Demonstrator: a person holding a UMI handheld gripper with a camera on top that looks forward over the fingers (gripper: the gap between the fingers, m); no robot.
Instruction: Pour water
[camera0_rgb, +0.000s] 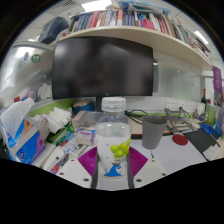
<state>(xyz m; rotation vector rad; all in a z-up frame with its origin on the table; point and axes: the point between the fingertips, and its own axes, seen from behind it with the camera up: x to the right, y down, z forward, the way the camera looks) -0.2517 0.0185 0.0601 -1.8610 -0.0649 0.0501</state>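
Observation:
A clear plastic water bottle (113, 140) with a white cap and a label showing green fruit stands upright between my fingers. My gripper (113, 162) has its magenta pads (89, 160) pressed against both sides of the bottle's lower body. Just beyond the right finger, a grey cup (153, 131) stands on the desk. The bottle's base is hidden behind the gripper body.
A large dark monitor (104, 65) stands behind the bottle, under a shelf of books (130, 18). A tissue box (22, 140) and crumpled papers lie to the left. A red round object (180, 140) and clutter sit to the right.

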